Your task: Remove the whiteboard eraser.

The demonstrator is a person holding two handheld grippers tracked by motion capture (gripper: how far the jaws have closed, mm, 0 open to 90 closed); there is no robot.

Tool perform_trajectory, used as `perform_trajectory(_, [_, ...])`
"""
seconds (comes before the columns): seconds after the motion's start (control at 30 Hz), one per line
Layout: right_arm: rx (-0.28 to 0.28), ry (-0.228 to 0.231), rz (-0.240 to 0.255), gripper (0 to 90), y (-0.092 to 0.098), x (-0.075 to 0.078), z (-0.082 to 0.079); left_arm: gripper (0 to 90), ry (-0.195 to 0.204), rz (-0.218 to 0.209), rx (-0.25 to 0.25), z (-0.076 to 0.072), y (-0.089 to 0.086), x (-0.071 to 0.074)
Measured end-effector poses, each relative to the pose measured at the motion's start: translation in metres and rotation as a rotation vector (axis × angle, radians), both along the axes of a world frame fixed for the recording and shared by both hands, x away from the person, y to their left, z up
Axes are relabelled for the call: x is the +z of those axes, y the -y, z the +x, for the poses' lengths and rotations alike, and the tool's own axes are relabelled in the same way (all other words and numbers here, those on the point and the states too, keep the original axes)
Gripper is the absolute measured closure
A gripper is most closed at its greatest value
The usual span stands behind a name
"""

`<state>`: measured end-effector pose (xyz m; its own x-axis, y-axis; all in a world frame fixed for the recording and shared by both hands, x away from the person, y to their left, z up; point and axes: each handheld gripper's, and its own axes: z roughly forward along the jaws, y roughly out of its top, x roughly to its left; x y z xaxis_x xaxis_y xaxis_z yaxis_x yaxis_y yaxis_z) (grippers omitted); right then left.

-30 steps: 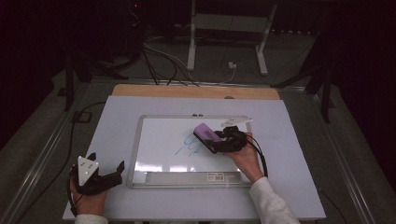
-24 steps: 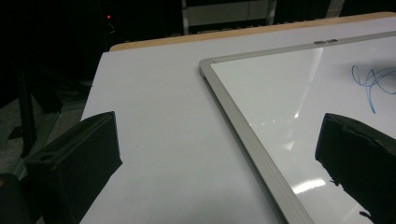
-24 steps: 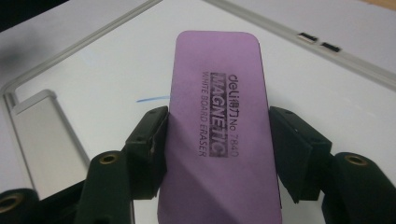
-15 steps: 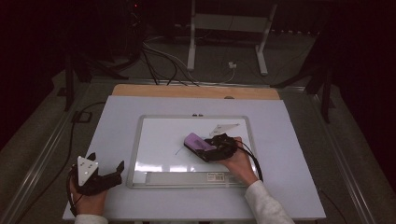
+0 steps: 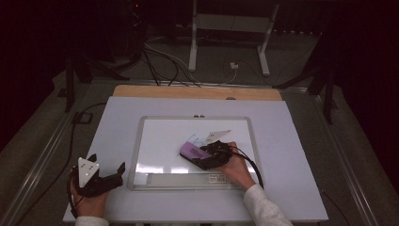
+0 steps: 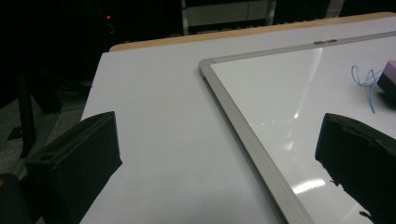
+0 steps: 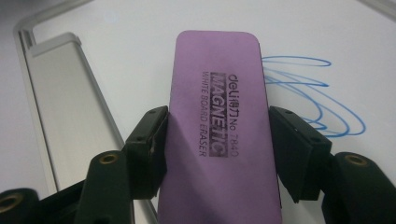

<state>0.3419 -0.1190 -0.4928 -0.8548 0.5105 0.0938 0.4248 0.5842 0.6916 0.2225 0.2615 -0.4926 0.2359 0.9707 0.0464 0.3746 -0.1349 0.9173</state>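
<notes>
A whiteboard [image 5: 160,141] in a silver frame lies flat on the white table. Blue scribbles [image 7: 308,93] mark its middle right. My right gripper [image 5: 201,155] is shut on a purple whiteboard eraser [image 7: 217,121], which rests flat on the board just beside the scribbles [image 5: 200,140]. The eraser [image 5: 190,150] carries dark print on its top. My left gripper [image 5: 106,176] hovers open over the table at the board's near left corner, with nothing between its jaws. In the left gripper view the board's frame [image 6: 247,140] runs between the jaws, and the eraser's edge [image 6: 390,72] shows at far right.
The board's metal pen tray [image 5: 179,180] runs along its near edge. A wooden strip [image 5: 197,92] borders the table's far side. Beyond it, cables [image 5: 160,56] and metal stand legs [image 5: 193,42] sit on the dark floor. A cable [image 5: 75,136] hangs off the table's left.
My right gripper has dragged the eraser left and toward me across the board. Part of the blue marking near the top right is gone. The left gripper has stayed put.
</notes>
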Motion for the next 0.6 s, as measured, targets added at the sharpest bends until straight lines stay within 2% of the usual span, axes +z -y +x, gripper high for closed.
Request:
perform_trajectory(0.17, [0.018,0.004,-0.033,41.2,-0.0037,-0.005,-0.0013,0.8,-0.001,0.001,0.0,0.0,-0.0001,-0.0001])
perform_trajectory(0.33, [0.024,0.008,-0.032,41.1,-0.0034,-0.0055,-0.0012,0.8,-0.001,0.002,-0.002,0.0003,0.0004,-0.0001])
perform_trajectory(0.43, [0.018,-0.014,-0.033,40.3,-0.0037,-0.0049,0.0005,0.7,-0.001,0.002,-0.002,0.0003,0.0005,-0.0001])
perform_trajectory(0.53, [-0.001,-0.016,-0.022,34.3,-0.0045,-0.0054,0.0016,0.8,0.0,0.001,-0.001,0.0001,0.0002,-0.0002])
perform_trajectory(0.6, [-0.01,-0.021,-0.008,34.0,-0.0052,-0.0057,0.0026,0.8,-0.001,0.001,-0.001,0.0002,0.0001,-0.0002])
